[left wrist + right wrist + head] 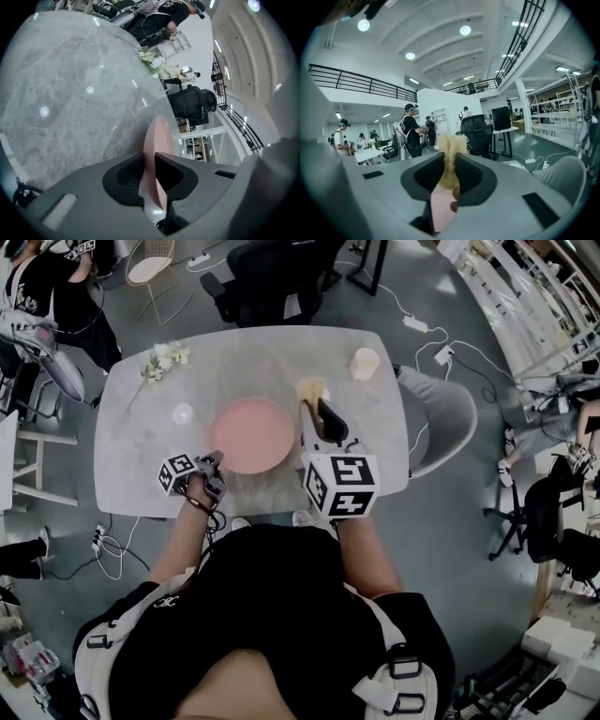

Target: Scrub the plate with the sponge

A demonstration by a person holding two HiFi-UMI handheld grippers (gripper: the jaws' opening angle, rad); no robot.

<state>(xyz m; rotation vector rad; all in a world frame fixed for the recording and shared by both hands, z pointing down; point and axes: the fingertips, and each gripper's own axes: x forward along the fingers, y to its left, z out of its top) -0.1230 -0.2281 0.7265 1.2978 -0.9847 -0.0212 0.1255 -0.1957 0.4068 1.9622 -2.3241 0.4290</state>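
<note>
Open-plan office hall: office chairs (pixel 272 277), desks, mezzanine railing (pixel 356 82).

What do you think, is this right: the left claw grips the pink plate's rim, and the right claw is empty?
Not quite. The left claw grips the pink plate rim, but the right claw holds a fluffy yellow sponge, as the right gripper view shows.
</note>
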